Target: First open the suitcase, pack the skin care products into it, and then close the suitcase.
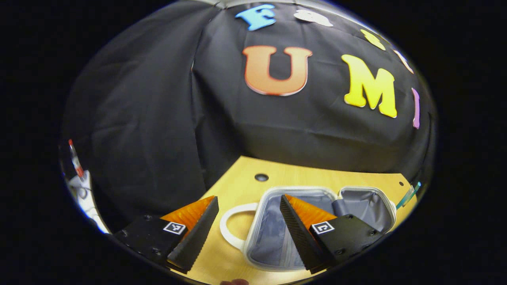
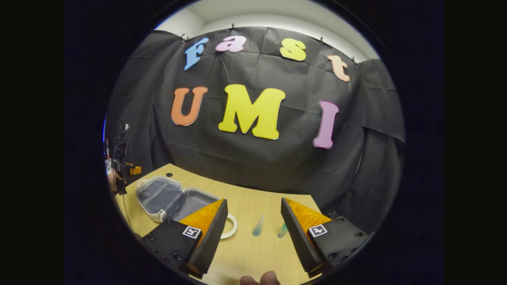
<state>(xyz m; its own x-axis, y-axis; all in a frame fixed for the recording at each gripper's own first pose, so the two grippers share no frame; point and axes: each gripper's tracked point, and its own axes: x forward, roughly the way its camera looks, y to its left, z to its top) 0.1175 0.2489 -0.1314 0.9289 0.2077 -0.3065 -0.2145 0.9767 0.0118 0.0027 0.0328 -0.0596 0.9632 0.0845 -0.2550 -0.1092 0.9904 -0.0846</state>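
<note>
Your left gripper (image 1: 248, 229) is released, the ribbed black fingers (image 1: 196, 233) wide apart with orange backs, nothing between them, hovering over the wooden table (image 1: 237, 186). Just beyond them the suitcase (image 1: 313, 221) lies open flat on the table: two shallow halves, pale rounded rims, grey fabric lining, both halves bare of products as far as you can see. A white loop handle (image 1: 233, 225) sticks out toward your left finger. A round hole (image 1: 261, 177) sits in the tabletop behind the case. At the far right edge of that view, a slim teal tube (image 1: 410, 194) lies near the table's edge. Your right gripper (image 2: 254, 229) is released too, jaws spread, empty. Between its fingers, farther out on the pale wood, two small translucent teal skin care tubes (image 2: 258, 226) lie side by side, apart from each other and beside the case, not in it. The open suitcase (image 2: 174, 198) sits to the left in the right gripper view, handle ring (image 2: 233, 227) next to your left finger. Far left there, a hand (image 2: 115, 178) holds the other gripper; can't tell its jaws from that angle.
</note>
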